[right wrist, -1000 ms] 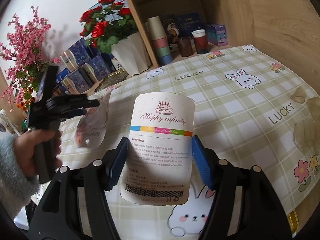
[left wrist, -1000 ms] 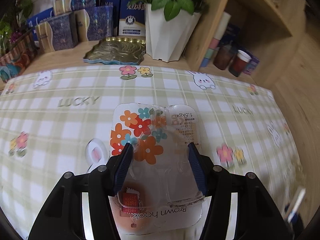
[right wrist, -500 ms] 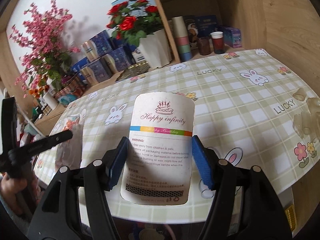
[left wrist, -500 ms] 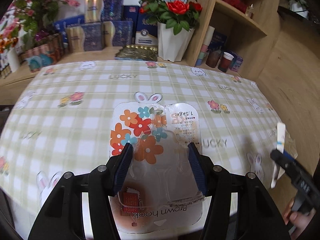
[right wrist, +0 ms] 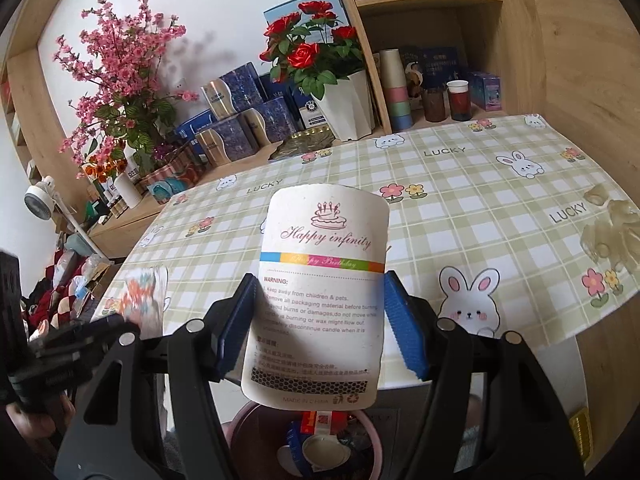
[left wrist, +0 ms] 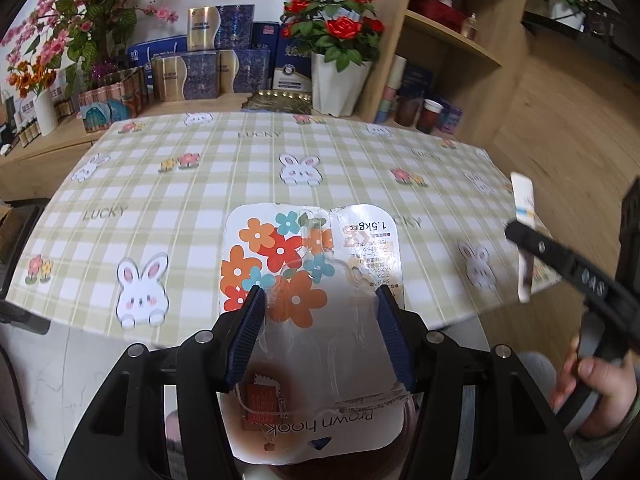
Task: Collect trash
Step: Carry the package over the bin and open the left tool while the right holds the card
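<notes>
Both tools back past checked tablecloth's [right wrist: 460, 184] edge, bin [right wrist: 240, 432] below.

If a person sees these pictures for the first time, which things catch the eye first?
Each gripper is shut on a piece of trash: the left gripper on a flowered hook package, the right gripper on a white birthday candle card. Under the card waits a pink bin, before the checked rabbit tablecloth.

Candle card [right wrist: 320, 292] between right hand-held gripper [right wrist: 320, 320] pads, above pink bin [right wrist: 248, 420].
</notes>
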The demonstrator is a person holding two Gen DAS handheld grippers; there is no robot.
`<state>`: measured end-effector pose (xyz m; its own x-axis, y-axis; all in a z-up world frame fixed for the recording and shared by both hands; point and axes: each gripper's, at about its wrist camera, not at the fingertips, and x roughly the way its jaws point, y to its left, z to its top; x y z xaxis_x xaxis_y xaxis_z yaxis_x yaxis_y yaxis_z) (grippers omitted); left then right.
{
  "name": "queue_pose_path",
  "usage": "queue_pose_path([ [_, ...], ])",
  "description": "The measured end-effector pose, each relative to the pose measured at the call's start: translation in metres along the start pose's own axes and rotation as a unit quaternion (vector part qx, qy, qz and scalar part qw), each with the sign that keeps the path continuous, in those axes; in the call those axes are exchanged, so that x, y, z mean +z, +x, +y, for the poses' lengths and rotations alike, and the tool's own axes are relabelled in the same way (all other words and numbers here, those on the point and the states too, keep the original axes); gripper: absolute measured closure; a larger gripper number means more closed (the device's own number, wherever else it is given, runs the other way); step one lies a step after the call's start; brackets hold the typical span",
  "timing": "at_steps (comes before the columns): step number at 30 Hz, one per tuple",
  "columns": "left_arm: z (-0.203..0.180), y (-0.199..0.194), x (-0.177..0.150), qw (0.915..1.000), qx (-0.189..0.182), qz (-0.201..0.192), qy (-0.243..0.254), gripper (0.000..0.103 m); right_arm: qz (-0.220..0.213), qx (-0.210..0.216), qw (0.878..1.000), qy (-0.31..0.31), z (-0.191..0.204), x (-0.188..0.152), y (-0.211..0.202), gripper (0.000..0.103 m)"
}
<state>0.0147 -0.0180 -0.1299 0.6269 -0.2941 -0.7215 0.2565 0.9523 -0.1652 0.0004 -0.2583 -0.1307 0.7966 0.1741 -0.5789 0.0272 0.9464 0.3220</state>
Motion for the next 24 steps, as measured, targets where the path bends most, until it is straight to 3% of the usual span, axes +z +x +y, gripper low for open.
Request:
queue_pose_path([
  [10, -0.022, -0.010, -0.060, 0.9953, -0.035, 0.048, 0.076, 0.047, -0.006, -0.011, 1.000, 0.002, 0.005, -0.020, -0.035, 0.039],
  [24, -0.045, 0.056, -0.097, 0.9742, -0.030, 0.162, 0.155, 0.047, -0.003, -0.017, 1.000, 0.009, -0.005, -0.020, -0.038, 0.039],
])
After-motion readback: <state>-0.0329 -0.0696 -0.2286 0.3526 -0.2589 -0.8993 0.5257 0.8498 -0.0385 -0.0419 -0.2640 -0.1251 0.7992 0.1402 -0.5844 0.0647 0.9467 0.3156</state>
